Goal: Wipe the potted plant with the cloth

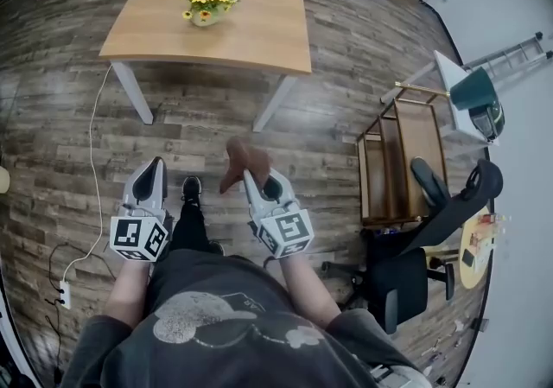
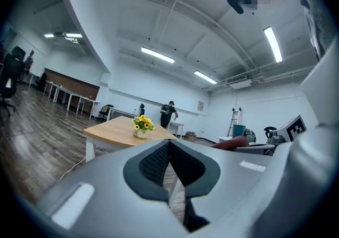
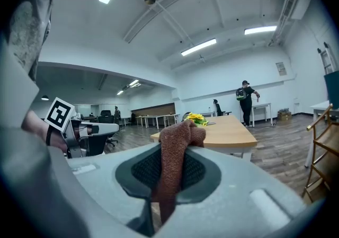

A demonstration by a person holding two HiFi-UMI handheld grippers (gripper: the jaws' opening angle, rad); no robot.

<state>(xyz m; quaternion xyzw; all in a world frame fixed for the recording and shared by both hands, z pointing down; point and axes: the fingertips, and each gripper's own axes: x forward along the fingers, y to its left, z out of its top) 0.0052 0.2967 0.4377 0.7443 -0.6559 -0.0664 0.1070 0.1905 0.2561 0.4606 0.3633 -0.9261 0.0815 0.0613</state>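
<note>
Wooden floor runs open ahead. Right gripper is clamped on the brown cloth; left gripper is pinched closed, empty. Plant stands on the table, well apart from both. A hard wipe could topple the pot or snag petals. Near table edge is free; cable lies left, shelf right.
</note>
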